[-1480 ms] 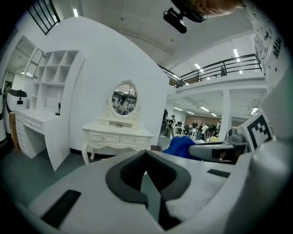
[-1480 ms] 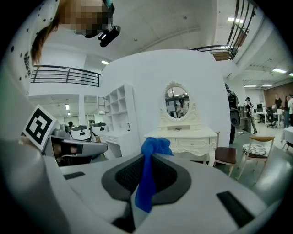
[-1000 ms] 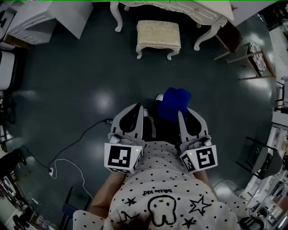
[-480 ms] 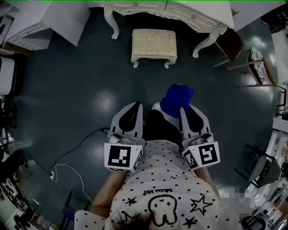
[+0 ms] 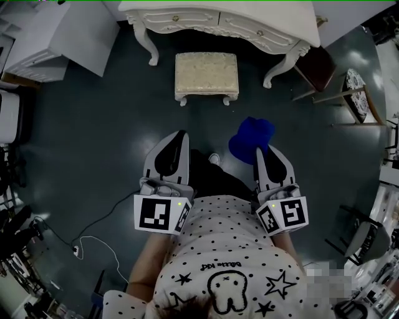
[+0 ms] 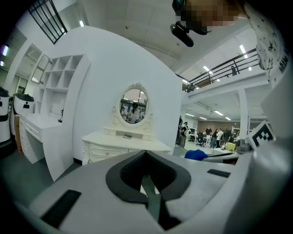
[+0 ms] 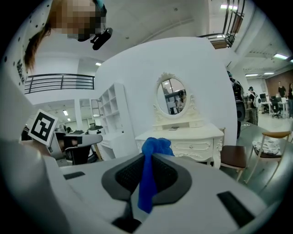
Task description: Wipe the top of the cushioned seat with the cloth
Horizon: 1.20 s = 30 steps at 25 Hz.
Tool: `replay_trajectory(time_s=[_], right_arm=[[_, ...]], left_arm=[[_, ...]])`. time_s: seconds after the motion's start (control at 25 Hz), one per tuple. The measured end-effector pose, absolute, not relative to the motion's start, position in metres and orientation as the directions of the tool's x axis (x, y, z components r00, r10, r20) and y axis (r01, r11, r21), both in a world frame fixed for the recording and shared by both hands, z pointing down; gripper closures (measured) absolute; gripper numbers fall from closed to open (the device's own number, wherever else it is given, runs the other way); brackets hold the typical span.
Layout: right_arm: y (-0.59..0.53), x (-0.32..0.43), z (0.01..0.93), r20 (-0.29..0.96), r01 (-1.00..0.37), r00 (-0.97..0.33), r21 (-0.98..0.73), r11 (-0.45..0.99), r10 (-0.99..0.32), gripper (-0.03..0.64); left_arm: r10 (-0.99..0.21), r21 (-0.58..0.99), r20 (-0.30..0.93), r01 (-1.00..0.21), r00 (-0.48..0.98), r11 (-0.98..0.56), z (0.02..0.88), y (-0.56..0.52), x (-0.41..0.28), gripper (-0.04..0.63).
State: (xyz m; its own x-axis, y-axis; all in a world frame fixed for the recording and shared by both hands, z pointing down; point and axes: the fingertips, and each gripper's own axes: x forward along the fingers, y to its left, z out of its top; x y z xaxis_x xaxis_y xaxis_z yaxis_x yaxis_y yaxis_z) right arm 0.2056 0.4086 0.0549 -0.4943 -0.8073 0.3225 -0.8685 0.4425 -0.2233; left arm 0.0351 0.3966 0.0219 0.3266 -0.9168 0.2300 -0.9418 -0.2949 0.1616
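Dark shiny floor (image 5: 93, 124) fills most of the head view. A white dressing table (image 5: 218, 15) stands at the top, with the cushioned seat (image 5: 206, 70) just in front of it. Since a second ago the seat and the table have slid lower in the view, and more of the table top shows now. The seat is well apart from both grippers and nothing touches it. The right gripper (image 5: 262, 151) has its jaws closed tight on the blue cloth (image 5: 250, 138), which sticks out past the tips in a lump, the same as before. The left gripper (image 5: 177, 134) has moved a bit to the left, away from the other one. Its own view shows its jaws pressed together with nothing in them. The table's oval mirror (image 6: 134, 106) shows in both gripper views, but the seat is hidden behind the gripper bodies there. In the right gripper view the cloth covers part of the table front. The back of the table is cut off at the top of the head view. A white cable (image 5: 95, 237) lies on the floor at the left, and its far end is hard to make out in the dark. The person's spotted shirt (image 5: 230, 249) hides the floor under it.
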Motion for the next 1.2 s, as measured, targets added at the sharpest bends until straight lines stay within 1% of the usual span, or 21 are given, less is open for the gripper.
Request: replay_trajectory(time_s=[0.32,0.52,0.72,0.92,1.2], right_arm=[[0.357,0.192,0.056,0.319,-0.898,-0.436,-0.214,0.384,-0.841,0.569],[0.317,0.156,0.054,0.348,-0.915,-0.402,-0.186,0.358,-0.847,0.569],[0.289,0.126,0.057,0.367,-0.932,-0.359,-0.186,0.310,-0.858,0.569],[0.277,0.111,0.066,0.395,-0.943,-0.324,-0.203,0.262,-0.860,0.569],[0.266,0.110,0.078,0.443,-0.945,-0.322,-0.209,0.252,-0.837,0.569]], left_arm=[[-0.931,0.169,0.201,-0.947,0.305,-0.273,0.021,0.338,-0.004,0.598],[-0.914,0.181,0.169,-0.923,0.369,-0.339,0.010,0.294,-0.032,0.598],[-0.888,0.234,0.137,-0.886,0.438,-0.401,0.007,0.254,-0.059,0.598],[-0.877,0.149,0.148,-0.887,0.456,-0.436,0.011,0.231,-0.077,0.598],[-0.876,0.142,0.177,-0.892,0.450,-0.429,0.019,0.205,-0.081,0.598]])
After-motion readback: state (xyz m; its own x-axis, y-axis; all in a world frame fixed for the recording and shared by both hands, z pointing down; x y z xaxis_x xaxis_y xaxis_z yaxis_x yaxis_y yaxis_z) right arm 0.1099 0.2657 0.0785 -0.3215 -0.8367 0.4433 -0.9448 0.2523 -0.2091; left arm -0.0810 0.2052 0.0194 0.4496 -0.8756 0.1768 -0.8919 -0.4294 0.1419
